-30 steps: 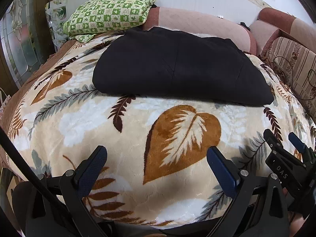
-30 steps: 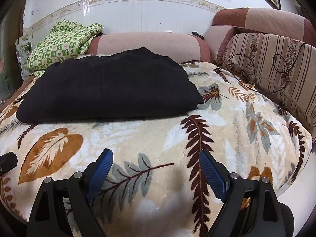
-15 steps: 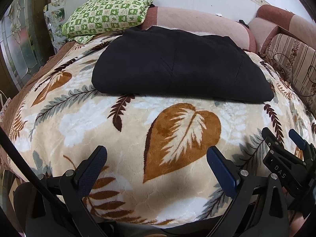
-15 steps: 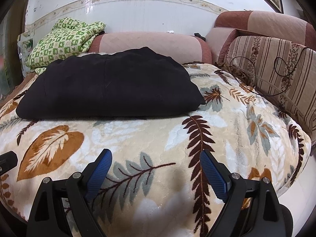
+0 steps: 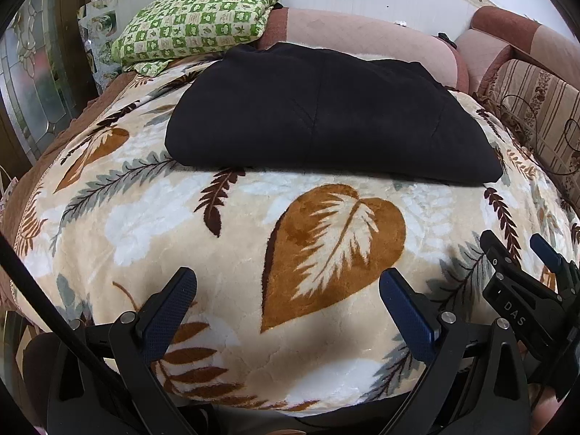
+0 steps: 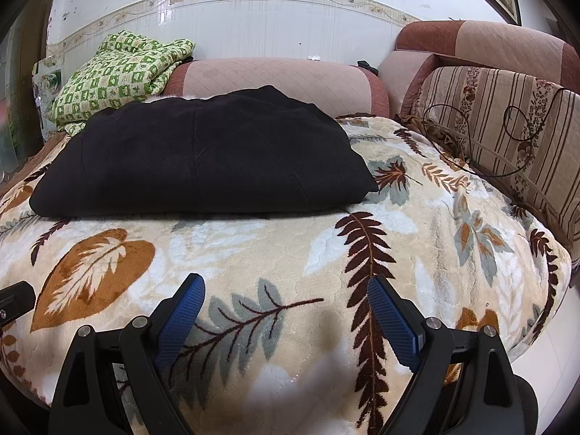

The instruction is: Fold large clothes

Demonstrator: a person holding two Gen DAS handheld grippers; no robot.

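Plush fleece blanket (image 5: 224, 239) covers the whole surface in front of you — cream pile with big rust-brown leaves, grey fronds and dark feathery sprigs, bulging softly toward the near edge. Your black garment (image 5: 326, 116) sits folded into a thick, roughly rectangular slab on the far half of that blanket, matte fabric with faint seam lines, edges rounded rather than crisp. Behind it runs a quilted pink bolster (image 6: 275, 79) with darker red ends, and a green-and-cream checked cloth (image 5: 195, 25) is piled loosely at the far left. A striped, floral cushion (image 6: 507, 137) leans along the right side, with a thin dark cable looping over it.

Your left gripper (image 5: 286, 290) hangs over the near blanket edge with its textured blue pads spread wide, nothing between them. Your right gripper (image 6: 284, 295) is the same — spread wide, empty, well short of the garment.
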